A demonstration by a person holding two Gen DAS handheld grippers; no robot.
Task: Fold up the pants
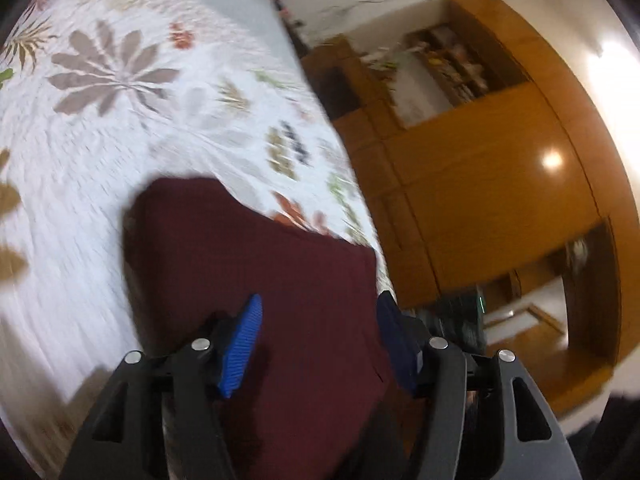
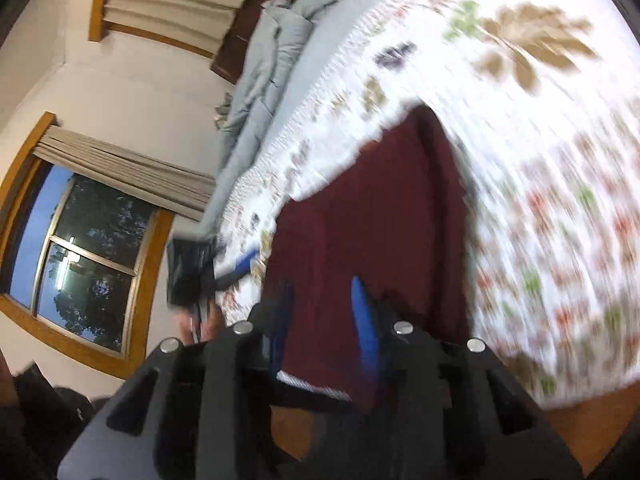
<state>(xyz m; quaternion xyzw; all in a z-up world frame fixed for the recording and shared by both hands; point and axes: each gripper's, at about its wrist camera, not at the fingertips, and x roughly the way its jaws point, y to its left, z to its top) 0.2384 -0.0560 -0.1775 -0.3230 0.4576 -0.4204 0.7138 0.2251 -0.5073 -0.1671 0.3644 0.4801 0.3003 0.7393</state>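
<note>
Both claws spread wide over maroon pants [image 1: 256, 264]: left claw [image 1: 320, 320], right claw [image 2: 322, 304].

No legible text or labels.

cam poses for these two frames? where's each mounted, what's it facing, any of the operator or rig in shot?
Left wrist: on the left gripper, looking along its open blue-padded fingers at the maroon pants on the floral bedspread; wooden wardrobe beyond.
Right wrist: on the right gripper, fingers apart over the same pants; window and grey blanket behind. The left gripper and the hand holding it show.
Shared: pants, bedspread, left gripper.
</note>
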